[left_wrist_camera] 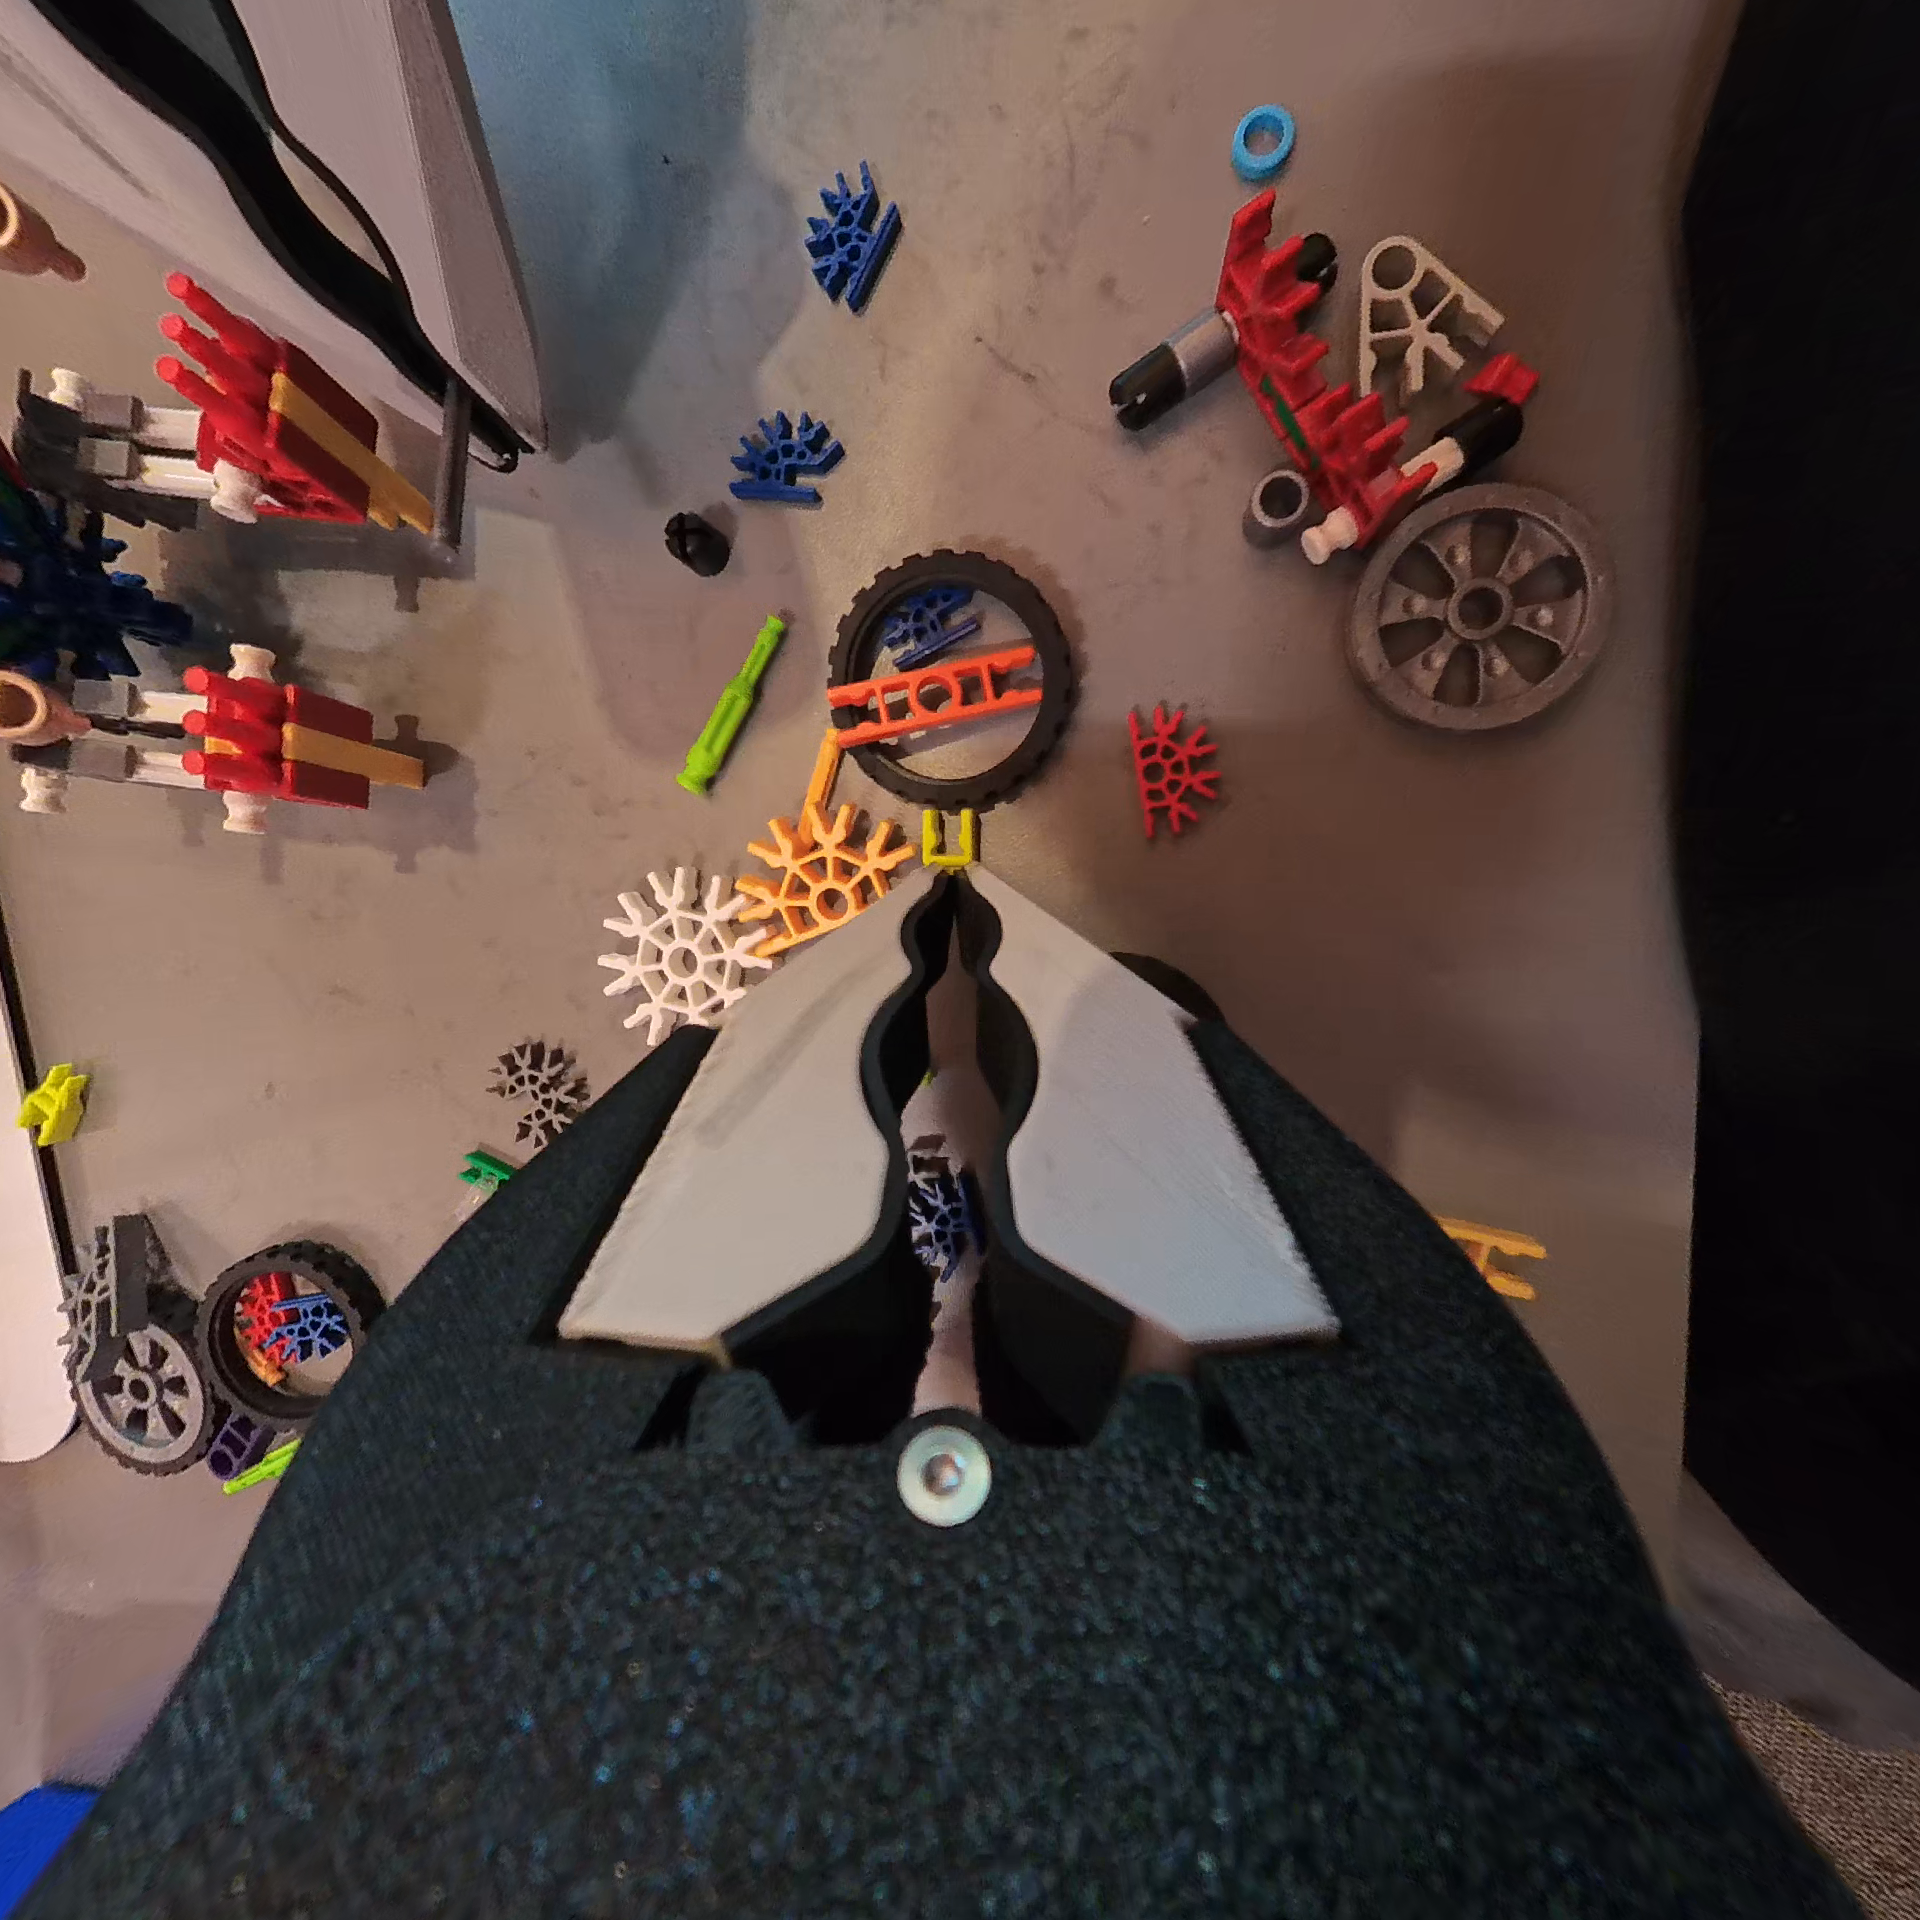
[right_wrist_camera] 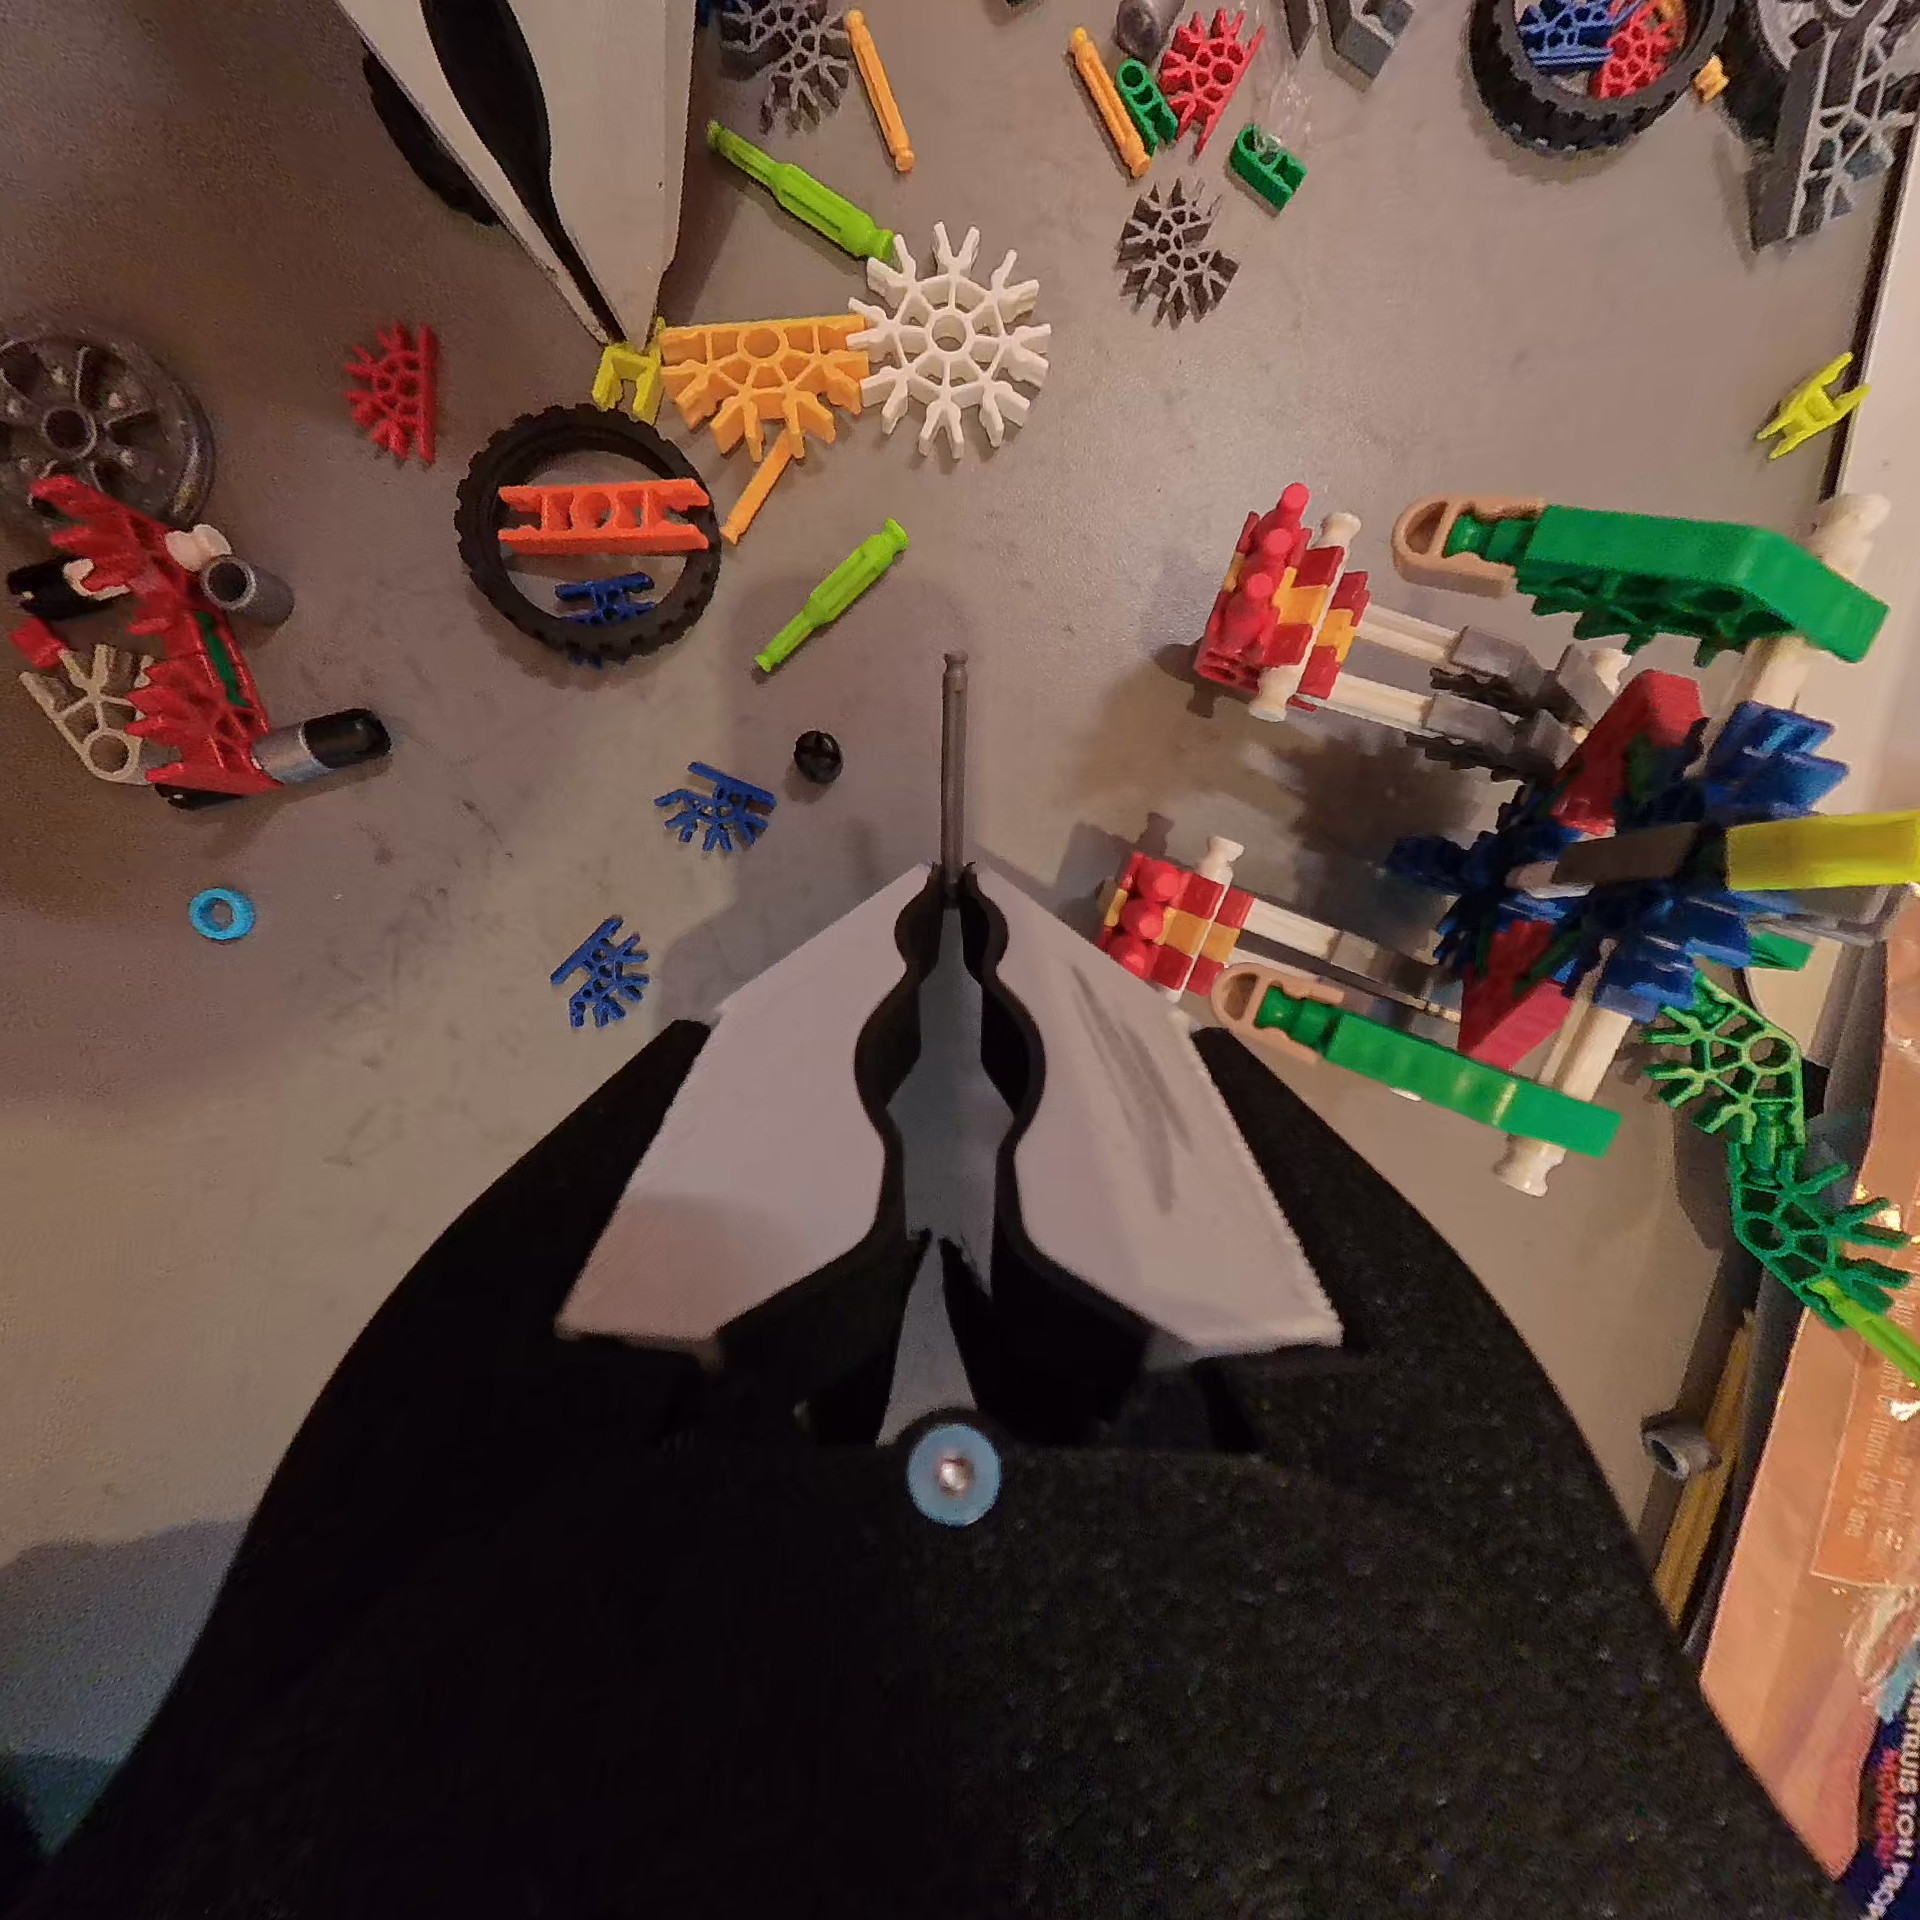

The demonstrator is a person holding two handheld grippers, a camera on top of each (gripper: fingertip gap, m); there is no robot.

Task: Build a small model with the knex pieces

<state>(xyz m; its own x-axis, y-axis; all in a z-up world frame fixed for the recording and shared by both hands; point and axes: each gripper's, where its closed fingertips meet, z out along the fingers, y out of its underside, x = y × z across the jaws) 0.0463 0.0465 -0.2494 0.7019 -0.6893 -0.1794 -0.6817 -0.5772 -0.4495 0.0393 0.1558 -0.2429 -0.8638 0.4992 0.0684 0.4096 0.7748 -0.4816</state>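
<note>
My left gripper point(left_wrist_camera: 951, 883) is shut on a small yellow-green clip point(left_wrist_camera: 949, 840), held at the near rim of a black tyre ring point(left_wrist_camera: 1055, 686) lying on the grey table. An orange flat connector point(left_wrist_camera: 935, 696) and a blue piece lie inside the ring. An orange snowflake connector point(left_wrist_camera: 826, 878) and a white one point(left_wrist_camera: 681, 956) lie just left of the fingertips. My right gripper point(right_wrist_camera: 951, 878) is shut on a thin grey rod point(right_wrist_camera: 954, 758) that sticks forward over the table, near a black bead point(right_wrist_camera: 818, 755). The left gripper with the clip point(right_wrist_camera: 629, 374) also shows at the top left of the right wrist view.
A grey spoked wheel point(left_wrist_camera: 1481, 608) and a red connector cluster point(left_wrist_camera: 1309, 364) lie right of the ring. Red-and-white built pieces point(left_wrist_camera: 270, 426) stand to the left. A large blue, green and red model point(right_wrist_camera: 1621, 831) and a printed packet point(right_wrist_camera: 1818, 1507) are at the right wrist view's right edge. Green rods and blue connectors are scattered about. Across from one pair of fingers to the other is roughly 12 cm. Between my left fingertips and the grey spoked wheel point(left_wrist_camera: 1481, 608) there is roughly 9 cm. The right camera catches it too, in the right wrist view point(right_wrist_camera: 65, 429).
</note>
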